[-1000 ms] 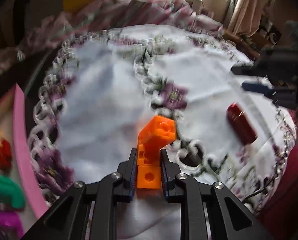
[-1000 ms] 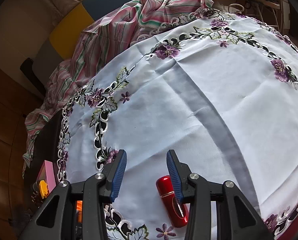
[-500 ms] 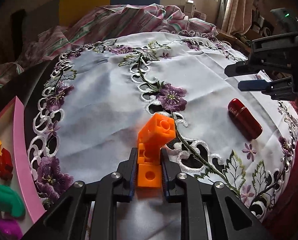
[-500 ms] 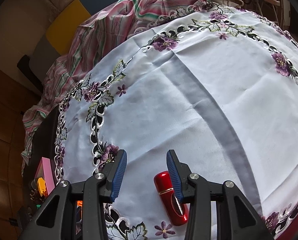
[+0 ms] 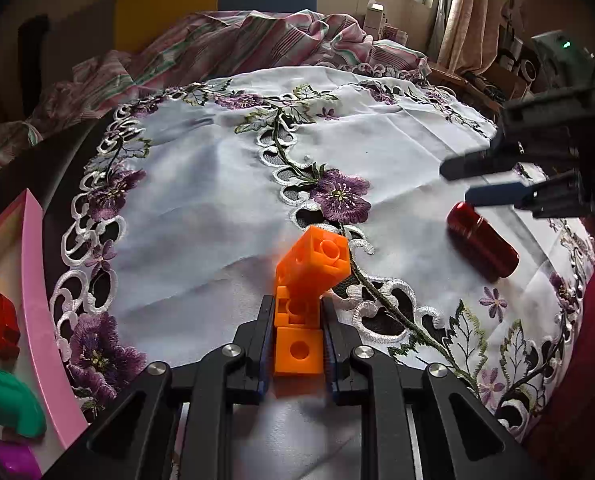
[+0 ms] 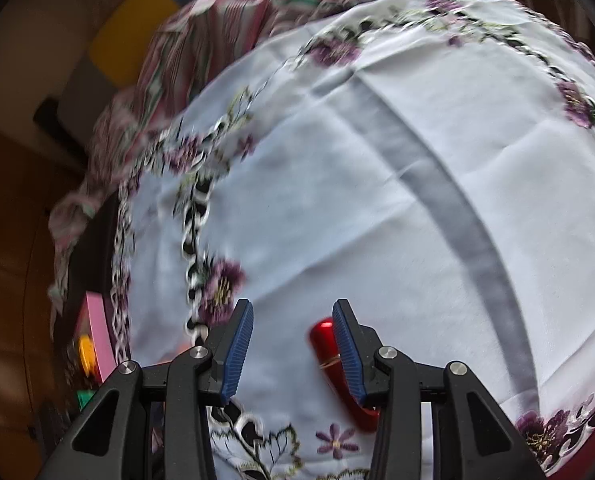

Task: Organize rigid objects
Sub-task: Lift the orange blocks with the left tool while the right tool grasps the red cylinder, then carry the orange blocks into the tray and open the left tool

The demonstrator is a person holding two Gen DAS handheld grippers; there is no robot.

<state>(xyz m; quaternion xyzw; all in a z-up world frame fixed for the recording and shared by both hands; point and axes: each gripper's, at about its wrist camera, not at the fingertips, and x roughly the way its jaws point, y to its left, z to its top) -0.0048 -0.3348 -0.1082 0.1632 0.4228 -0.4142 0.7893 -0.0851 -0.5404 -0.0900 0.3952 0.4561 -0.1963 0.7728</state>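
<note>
My left gripper is shut on an orange chain of linked cubes, held just above the white embroidered tablecloth. A red metal cylinder lies on the cloth at the right. My right gripper hovers open just above it, seen from the side. In the right wrist view the right gripper is open and empty, and the red cylinder lies partly behind the right finger.
A pink tray at the left table edge holds yellow, red, green and purple toys; it also shows in the right wrist view. A striped cloth is heaped at the far side, before a yellow and blue chair.
The left gripper keeps hold of the orange cubes and has steadied. The right gripper has dropped closer to the red cylinder, and its view is now blurred by motion.
</note>
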